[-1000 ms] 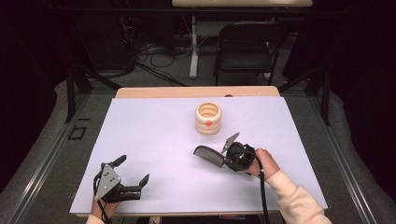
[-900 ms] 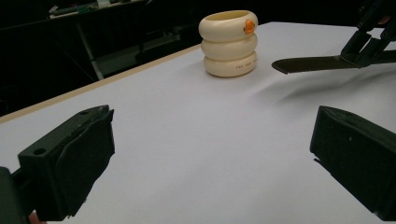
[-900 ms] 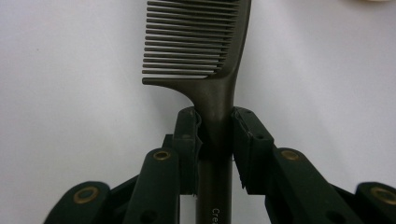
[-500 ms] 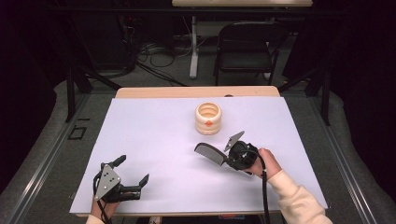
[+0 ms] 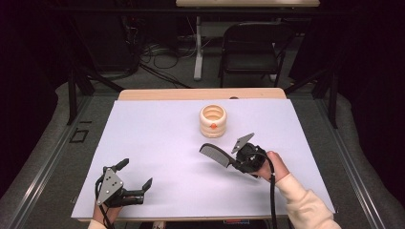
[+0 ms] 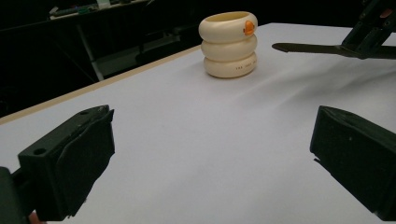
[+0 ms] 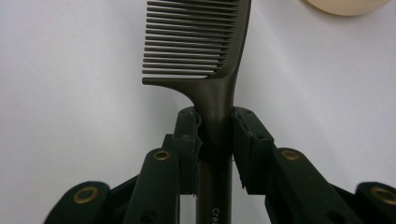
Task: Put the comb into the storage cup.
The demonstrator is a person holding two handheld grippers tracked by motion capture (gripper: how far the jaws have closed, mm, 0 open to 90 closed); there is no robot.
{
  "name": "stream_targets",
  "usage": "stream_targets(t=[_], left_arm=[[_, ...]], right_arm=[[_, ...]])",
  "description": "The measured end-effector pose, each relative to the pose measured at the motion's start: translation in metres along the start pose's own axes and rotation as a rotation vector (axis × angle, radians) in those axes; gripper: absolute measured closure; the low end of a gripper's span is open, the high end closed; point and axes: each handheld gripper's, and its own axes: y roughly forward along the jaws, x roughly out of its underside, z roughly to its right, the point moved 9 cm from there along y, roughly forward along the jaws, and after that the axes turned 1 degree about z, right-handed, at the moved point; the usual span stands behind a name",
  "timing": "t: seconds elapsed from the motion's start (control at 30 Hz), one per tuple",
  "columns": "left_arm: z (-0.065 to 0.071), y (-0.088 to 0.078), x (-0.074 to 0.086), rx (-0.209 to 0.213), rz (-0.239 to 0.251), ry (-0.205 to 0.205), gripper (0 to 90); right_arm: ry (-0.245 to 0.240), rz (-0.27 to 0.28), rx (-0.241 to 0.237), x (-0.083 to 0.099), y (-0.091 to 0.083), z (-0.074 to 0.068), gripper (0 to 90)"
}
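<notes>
A dark comb point(image 5: 214, 154) is held above the white table sheet by its handle, teeth end pointing left. My right gripper point(image 5: 246, 160) is shut on that handle; in the right gripper view both pads point(image 7: 187, 140) press the comb point(image 7: 205, 46) from either side. A cream ribbed cup point(image 5: 213, 121) with an orange mark stands upright just beyond the comb, toward the table's far middle; it is the cream cup point(image 6: 229, 44) in the left gripper view. My left gripper point(image 5: 136, 180) rests near the front left corner, jaws wide apart with nothing between them point(image 6: 210, 154).
A white sheet point(image 5: 157, 138) covers the wooden table point(image 5: 200, 94). Behind the table stand a black chair point(image 5: 258, 47) and cables on the floor. Black frame legs point(image 5: 76, 90) flank the table's left side.
The right gripper and comb have shifted very slightly; the left gripper has stayed in place.
</notes>
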Motion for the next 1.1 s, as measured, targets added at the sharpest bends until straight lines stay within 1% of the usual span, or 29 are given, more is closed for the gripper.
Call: stream_targets(t=[0.07,0.1,0.3,0.5,0.67,0.7,0.87,0.9,1.1], left_arm=[[0.0,0.0,0.0,0.0,0.0,0.0,0.0],[0.0,0.0,0.0,0.0,0.001,0.0,0.0],[0.0,0.0,0.0,0.001,0.001,0.0,0.0],[0.0,-0.001,0.0,0.003,0.002,0.001,0.0],[0.0,0.0,0.0,0.002,0.003,0.001,0.0],[0.0,0.0,0.0,0.002,0.002,0.0,0.0],[0.0,0.0,0.0,0.002,0.002,0.001,0.0],[0.0,-0.001,0.0,0.002,0.003,0.0,0.0],[0.0,0.0,0.0,0.002,0.001,0.0,0.0]], right_arm=[[-0.012,0.005,0.001,0.0,0.0,0.002,72.2],[-0.003,0.011,0.001,0.0,-0.001,0.002,72.2],[0.012,0.025,0.007,0.0,-0.004,0.003,72.2],[0.012,0.051,0.012,-0.002,-0.008,0.005,72.2],[0.032,0.065,0.011,-0.003,-0.01,0.006,72.2],[0.027,0.072,0.01,-0.003,-0.01,0.007,72.2],[0.043,0.09,0.015,-0.004,-0.013,0.009,72.2],[0.038,0.091,0.016,-0.004,-0.014,0.009,72.2],[0.053,0.12,0.016,-0.006,-0.017,0.011,72.2]])
